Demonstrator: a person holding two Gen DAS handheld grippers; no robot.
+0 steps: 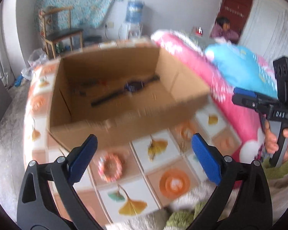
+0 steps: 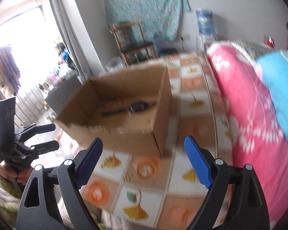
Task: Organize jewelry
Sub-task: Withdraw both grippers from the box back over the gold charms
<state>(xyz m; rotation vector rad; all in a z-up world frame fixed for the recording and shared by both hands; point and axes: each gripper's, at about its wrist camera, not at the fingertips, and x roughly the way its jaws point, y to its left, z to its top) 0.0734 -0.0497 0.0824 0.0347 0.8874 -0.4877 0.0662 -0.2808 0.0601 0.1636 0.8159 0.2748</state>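
Lying inside cardboard box [image 1: 124,122]: dark wristwatch [image 1: 131,87].

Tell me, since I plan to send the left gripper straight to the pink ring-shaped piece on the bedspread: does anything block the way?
Nothing visible does. The open left gripper has the pink ring-shaped piece lying between its fingers' line of sight on the patterned bedspread. The cardboard box sits beyond it, not in between.
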